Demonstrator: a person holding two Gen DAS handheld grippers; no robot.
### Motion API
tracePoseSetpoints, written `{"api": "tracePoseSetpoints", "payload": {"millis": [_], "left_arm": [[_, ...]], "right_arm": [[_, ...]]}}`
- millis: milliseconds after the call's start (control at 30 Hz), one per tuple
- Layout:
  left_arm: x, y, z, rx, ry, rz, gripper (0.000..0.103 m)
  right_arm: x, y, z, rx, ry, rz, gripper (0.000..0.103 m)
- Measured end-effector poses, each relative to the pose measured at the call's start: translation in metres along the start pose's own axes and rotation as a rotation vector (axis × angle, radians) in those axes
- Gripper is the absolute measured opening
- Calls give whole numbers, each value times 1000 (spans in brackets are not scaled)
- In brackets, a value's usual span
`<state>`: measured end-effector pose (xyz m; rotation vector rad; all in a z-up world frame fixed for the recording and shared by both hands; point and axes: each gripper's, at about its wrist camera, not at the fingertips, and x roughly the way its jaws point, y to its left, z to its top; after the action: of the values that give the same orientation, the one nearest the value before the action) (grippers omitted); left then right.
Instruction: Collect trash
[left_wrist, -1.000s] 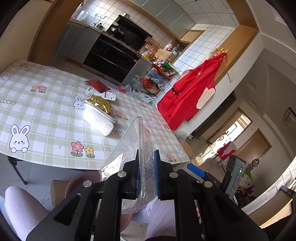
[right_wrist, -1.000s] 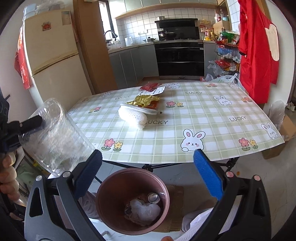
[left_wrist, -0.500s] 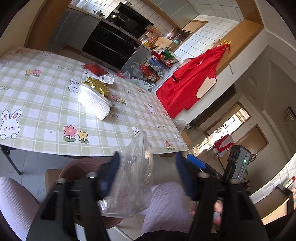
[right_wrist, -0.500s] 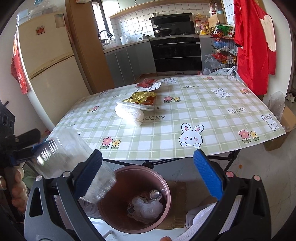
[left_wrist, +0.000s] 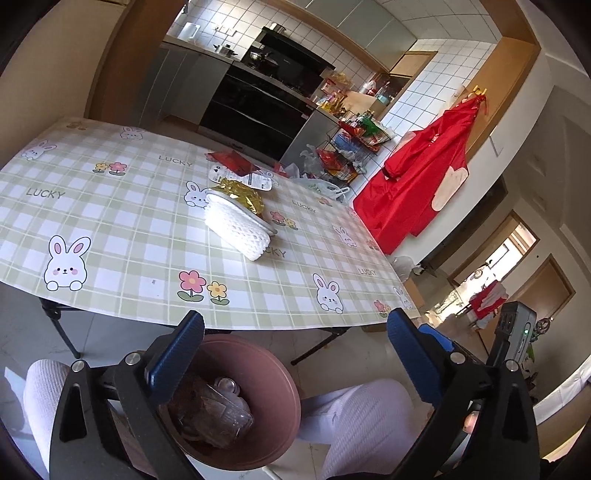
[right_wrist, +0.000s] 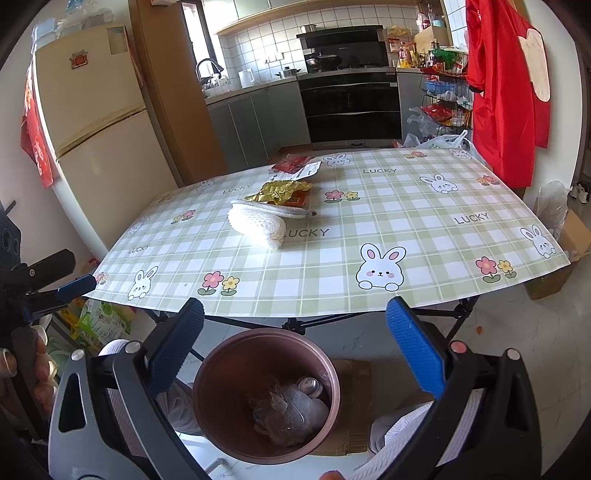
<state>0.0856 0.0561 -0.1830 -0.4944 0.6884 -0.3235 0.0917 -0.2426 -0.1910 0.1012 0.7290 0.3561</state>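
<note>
Left wrist view looks down past the left gripper (left_wrist: 295, 350), whose blue-padded jaws have just been opening and now stand wide apart with nothing between them. Below them sits the round brown trash bin (left_wrist: 284, 384) on the floor, and the crumpled clear plastic container (left_wrist: 218, 417) lies inside it beside a small metal can (left_wrist: 227, 386). The right wrist view shows the right gripper (right_wrist: 295, 347) with its jaws also spread wide and empty, poised over the same bin (right_wrist: 207, 373), where the clear container (right_wrist: 291, 410) rests on the other rubbish. Beyond the bin stands the table (right_wrist: 424, 236) with its green checked cloth of rabbits and flowers. More trash remains on it: a white foam net sleeve (right_wrist: 258, 221) near the middle, a crumpled gold wrapper (right_wrist: 280, 192) touching its far side, and a red packet (right_wrist: 291, 164) with a white label (right_wrist: 308, 171) farther back. A person's knees in white trousers (left_wrist: 354, 417) flank the bin.
</note>
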Motion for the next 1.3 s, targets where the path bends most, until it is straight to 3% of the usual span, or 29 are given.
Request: {"api": "tracePoseSetpoints", "payload": {"millis": [333,733,1067,1300], "left_arm": [[-1,16,0,-58,9,43,97],[15,32,-10,-58,40,107,97],[49,51,4,-2,76,181,97],[106,62,37,-31,130,171,97]], "right_arm": [[2,-1,-2,5,9,-5,97],[23,-9,-11,30,60,-25,97],[61,-25,0,43,89,-86,97],[97,-31,19,3,82,-107,97]]}}
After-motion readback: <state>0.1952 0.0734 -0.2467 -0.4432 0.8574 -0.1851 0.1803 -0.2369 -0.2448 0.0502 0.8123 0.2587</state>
